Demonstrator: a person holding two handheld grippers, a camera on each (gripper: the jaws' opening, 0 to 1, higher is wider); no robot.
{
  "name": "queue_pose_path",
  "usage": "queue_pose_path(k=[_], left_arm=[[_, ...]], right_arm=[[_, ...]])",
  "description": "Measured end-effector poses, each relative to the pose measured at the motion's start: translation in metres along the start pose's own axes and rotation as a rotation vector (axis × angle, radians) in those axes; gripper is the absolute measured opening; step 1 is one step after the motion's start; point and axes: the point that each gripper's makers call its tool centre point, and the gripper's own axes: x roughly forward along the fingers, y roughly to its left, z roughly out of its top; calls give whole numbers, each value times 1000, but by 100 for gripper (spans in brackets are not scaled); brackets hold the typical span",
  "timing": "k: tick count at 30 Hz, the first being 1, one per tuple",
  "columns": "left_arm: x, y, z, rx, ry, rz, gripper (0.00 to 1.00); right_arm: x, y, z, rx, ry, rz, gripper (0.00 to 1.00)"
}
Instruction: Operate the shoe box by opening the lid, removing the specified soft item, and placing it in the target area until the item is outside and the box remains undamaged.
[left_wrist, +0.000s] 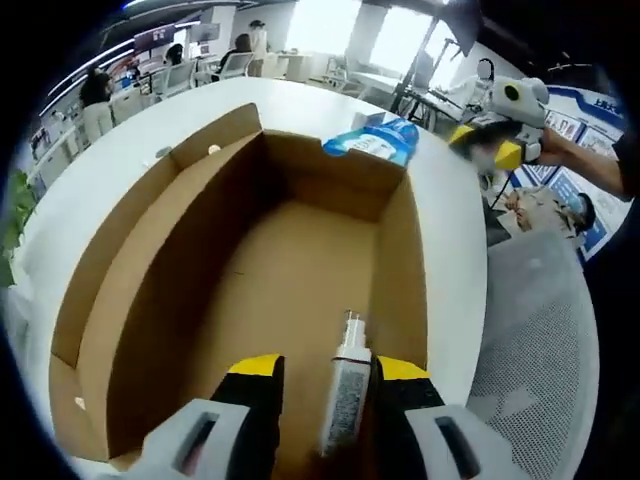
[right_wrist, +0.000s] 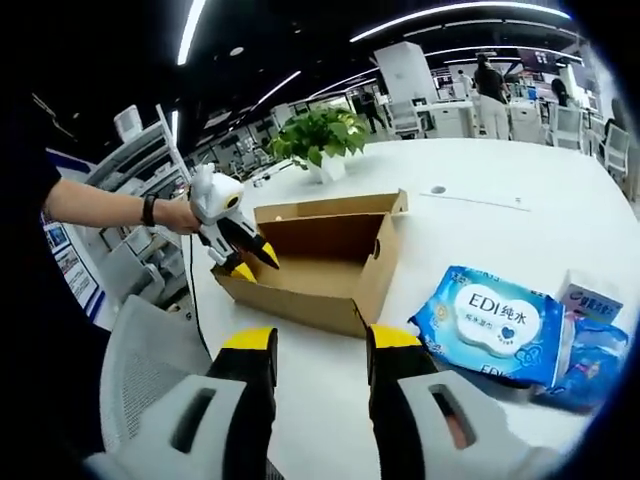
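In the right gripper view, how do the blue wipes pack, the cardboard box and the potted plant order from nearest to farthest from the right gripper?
1. Blue wipes pack, right of the right gripper.
2. Cardboard box, straight ahead.
3. Potted plant, beyond the box.

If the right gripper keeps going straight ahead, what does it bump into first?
Probably the cardboard shoe box: the right gripper, jaws open and empty, points at its near wall across bare white table. Depth is hard to judge.

Your yellow-tipped black left tongs (left_wrist: 325, 385) are flanking a white bottle (left_wrist: 346, 397) in the brown box (left_wrist: 150, 290); beyond your right tongs (right_wrist: 320, 350), a blue-and-white packet (right_wrist: 492, 325) is lying on the white counter (right_wrist: 520, 225).
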Motion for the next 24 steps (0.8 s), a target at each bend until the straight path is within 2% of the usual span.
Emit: queue_pose_path(k=[4, 8, 11, 15, 17, 19, 20, 21, 24], left_arm=[[8, -6, -8, 28, 49, -31, 36], [14, -8, -17, 78, 106, -35, 36], [15, -12, -15, 68, 105, -51, 39], [14, -13, -15, 104, 113, -48, 38], [11, -11, -23, 131, 150, -47, 38], [10, -4, -36, 160, 203, -19, 38], [12, -5, -37, 143, 195, -25, 38], [13, -9, -36, 73, 173, -34, 38], [16, -12, -28, 13, 110, -35, 36]], right_arm=[[-3, 3, -5, 5, 4, -7, 33], [-5, 5, -8, 5, 7, -12, 33], [-8, 4, -9, 13, 3, -16, 33], [-10, 5, -11, 15, 3, -21, 33], [-12, 6, -11, 14, -2, -24, 33], [-13, 7, -11, 22, -10, -29, 33], [-14, 7, -12, 25, -11, -31, 32], [-14, 8, -13, 28, -12, -32, 32], [-14, 11, -16, 33, -12, -33, 32]])
